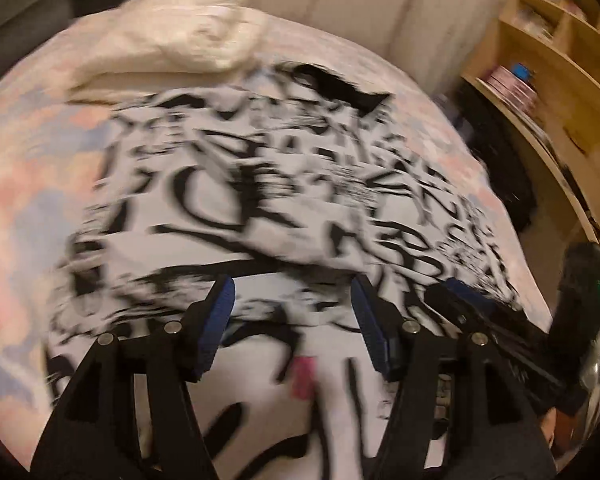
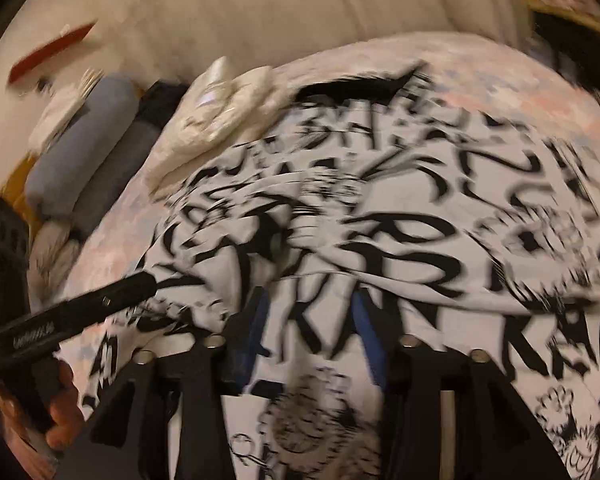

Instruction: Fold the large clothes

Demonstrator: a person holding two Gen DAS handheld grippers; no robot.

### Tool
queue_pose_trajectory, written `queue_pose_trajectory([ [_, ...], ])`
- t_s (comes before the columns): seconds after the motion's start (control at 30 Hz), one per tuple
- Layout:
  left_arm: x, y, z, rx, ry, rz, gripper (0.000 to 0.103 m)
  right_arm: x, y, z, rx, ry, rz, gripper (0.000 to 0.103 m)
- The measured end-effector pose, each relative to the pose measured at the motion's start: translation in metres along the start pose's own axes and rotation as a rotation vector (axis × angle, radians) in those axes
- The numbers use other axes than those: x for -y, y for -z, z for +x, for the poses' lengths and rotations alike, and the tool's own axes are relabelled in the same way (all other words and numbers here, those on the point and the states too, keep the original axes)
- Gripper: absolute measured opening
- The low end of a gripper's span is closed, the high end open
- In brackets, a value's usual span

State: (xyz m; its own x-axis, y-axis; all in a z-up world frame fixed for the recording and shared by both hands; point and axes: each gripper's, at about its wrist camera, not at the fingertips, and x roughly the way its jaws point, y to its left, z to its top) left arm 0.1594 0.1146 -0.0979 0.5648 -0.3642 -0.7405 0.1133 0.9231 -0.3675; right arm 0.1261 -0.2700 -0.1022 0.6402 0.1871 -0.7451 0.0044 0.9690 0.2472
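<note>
A large white garment with black graffiti lettering (image 1: 260, 200) lies spread over a bed; it also fills the right wrist view (image 2: 400, 208). Both views are motion-blurred. My left gripper (image 1: 292, 304) is open just above the garment's near part, by a small pink tag (image 1: 303, 374), holding nothing. My right gripper (image 2: 308, 320) is open, and a raised fold of the garment sits between its blue pads (image 2: 366, 332); whether they touch the cloth I cannot tell. The right gripper also shows at the right of the left wrist view (image 1: 480, 312).
The bed has a pastel pink and blue cover (image 1: 24, 184). A cream folded cloth (image 1: 172, 28) lies at the far side of it. Wooden shelves (image 1: 560, 64) stand to the right. Grey rolled fabric (image 2: 80, 152) lies to the left of the bed.
</note>
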Motion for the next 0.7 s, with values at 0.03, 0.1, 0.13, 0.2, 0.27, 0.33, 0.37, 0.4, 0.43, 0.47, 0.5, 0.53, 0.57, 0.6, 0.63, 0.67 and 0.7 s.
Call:
queue_pose_trajectory([
  [0.03, -0.01, 0.001, -0.004, 0.008, -0.014, -0.028, 0.058, -0.016, -0.001, 0.002, 0.001, 0.005, -0.058, 0.062],
  [0.1, -0.025, 0.002, -0.006, 0.014, -0.042, -0.055, 0.058, -0.043, -0.002, 0.008, 0.01, 0.024, -0.161, 0.064],
  [0.13, -0.031, 0.002, -0.007, 0.013, -0.062, -0.062, 0.058, -0.054, -0.001, 0.012, 0.009, 0.034, -0.201, 0.064],
  [0.2, -0.041, 0.002, -0.007, 0.015, -0.102, -0.073, 0.058, -0.073, -0.002, 0.025, -0.004, 0.066, -0.269, 0.064],
  [0.27, -0.047, 0.004, -0.005, 0.017, -0.11, -0.086, 0.058, -0.09, -0.003, 0.046, -0.042, 0.105, -0.335, 0.064],
  [0.33, -0.05, 0.005, -0.004, 0.018, -0.111, -0.098, 0.058, -0.099, -0.002, 0.063, -0.073, 0.148, -0.381, 0.063],
  [0.37, -0.052, 0.005, -0.004, 0.019, -0.111, -0.101, 0.058, -0.102, -0.002, 0.072, -0.091, 0.167, -0.402, 0.054],
  [0.4, -0.053, 0.006, -0.002, 0.018, -0.112, -0.104, 0.058, -0.107, -0.001, 0.083, -0.11, 0.181, -0.431, 0.031],
  [0.43, -0.053, 0.005, -0.001, 0.018, -0.112, -0.107, 0.058, -0.11, -0.002, 0.09, -0.127, 0.19, -0.451, 0.022],
  [0.47, -0.054, 0.005, -0.001, 0.018, -0.111, -0.11, 0.058, -0.111, -0.004, 0.095, -0.134, 0.207, -0.462, 0.015],
  [0.5, -0.055, 0.005, -0.001, 0.019, -0.11, -0.114, 0.058, -0.113, -0.009, 0.096, -0.12, 0.212, -0.471, 0.012],
  [0.53, -0.056, 0.005, -0.001, 0.022, -0.109, -0.118, 0.058, -0.113, -0.014, 0.093, -0.089, 0.206, -0.467, 0.011],
  [0.57, -0.056, 0.006, -0.001, 0.025, -0.107, -0.122, 0.058, -0.112, -0.023, 0.081, -0.031, 0.186, -0.438, 0.01],
  [0.6, -0.056, 0.006, -0.001, 0.028, -0.105, -0.124, 0.058, -0.106, -0.03, 0.073, 0.008, 0.162, -0.397, 0.009],
  [0.63, -0.056, 0.007, -0.001, 0.029, -0.104, -0.126, 0.058, -0.09, -0.04, 0.053, 0.084, 0.086, -0.275, 0.009],
  [0.67, -0.057, 0.007, 0.0, 0.029, -0.102, -0.128, 0.058, -0.068, -0.046, 0.036, 0.154, -0.008, -0.124, 0.009],
  [0.7, -0.058, 0.008, 0.0, 0.027, -0.099, -0.129, 0.058, -0.034, -0.046, 0.02, 0.227, -0.113, 0.1, 0.009],
])
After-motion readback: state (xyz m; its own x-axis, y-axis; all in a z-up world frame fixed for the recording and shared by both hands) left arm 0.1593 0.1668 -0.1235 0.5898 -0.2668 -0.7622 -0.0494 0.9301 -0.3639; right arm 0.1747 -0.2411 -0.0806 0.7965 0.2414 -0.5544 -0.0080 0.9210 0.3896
